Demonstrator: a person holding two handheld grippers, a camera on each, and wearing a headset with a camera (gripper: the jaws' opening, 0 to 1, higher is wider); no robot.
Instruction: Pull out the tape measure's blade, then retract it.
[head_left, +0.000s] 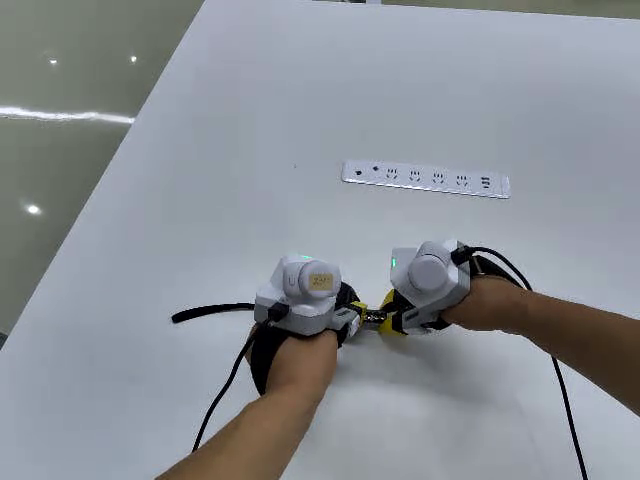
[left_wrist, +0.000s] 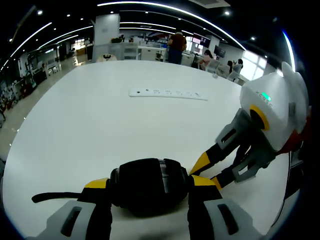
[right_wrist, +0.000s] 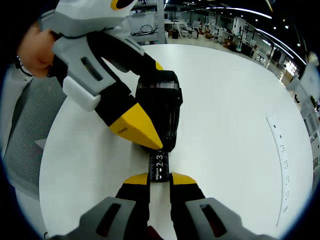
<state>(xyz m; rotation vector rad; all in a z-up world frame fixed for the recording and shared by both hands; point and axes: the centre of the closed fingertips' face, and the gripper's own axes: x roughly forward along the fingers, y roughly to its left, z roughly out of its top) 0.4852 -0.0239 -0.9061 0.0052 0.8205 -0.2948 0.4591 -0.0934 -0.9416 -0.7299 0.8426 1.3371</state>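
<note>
The left tool (left_wrist: 150, 196) is clamped across the black tape measure case (left_wrist: 150, 177), low on the white surface (head_left: 200, 180). The right tool (right_wrist: 160, 184) pinches the blade (right_wrist: 159, 164) just outside the case mouth.

The case looks rigid and compact, good for a firm squeeze. The blade is probably thin, springy and slick, and best held flat near its tip.

The right gripper view shows the blade's printed numbers, while the left gripper view shows the case's strap (left_wrist: 55, 196).

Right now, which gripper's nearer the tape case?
Left. The left gripper is shut on the case, one jaw on each side. The right gripper pinches the blade just outside it.
</note>
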